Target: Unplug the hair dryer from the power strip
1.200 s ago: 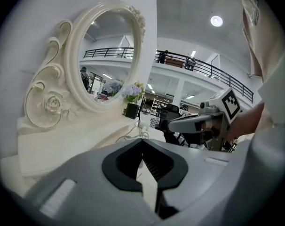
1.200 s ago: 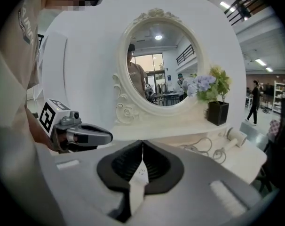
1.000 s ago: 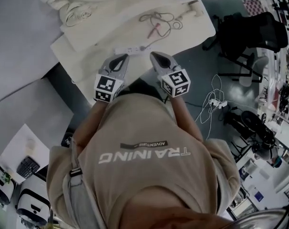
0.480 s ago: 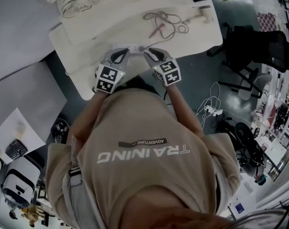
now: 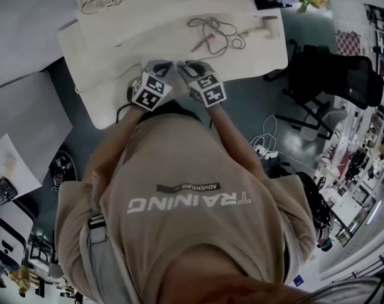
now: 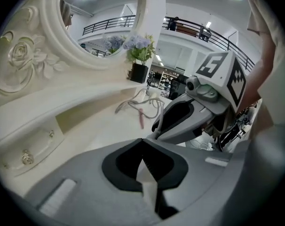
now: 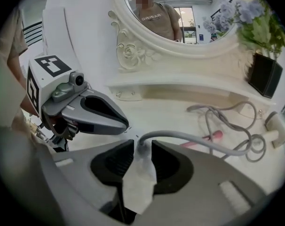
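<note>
We have lowered both grippers to the near edge of the table (image 5: 103,100). Our right gripper (image 7: 138,144) has just been opening its jaws, which stand wide around the plug end of the grey cord (image 7: 189,142) at the power strip (image 7: 141,180). Our left gripper (image 6: 142,140) has its tips together, and we judge the plug is still to be pulled, with the hair dryer (image 5: 268,25) far right.

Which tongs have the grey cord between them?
The right tongs: their jaws have just been opening, with the grey cord running out from between them. The left tongs hold no cord.

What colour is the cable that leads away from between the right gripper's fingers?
Grey. The cable shows best in the right gripper view.
</note>
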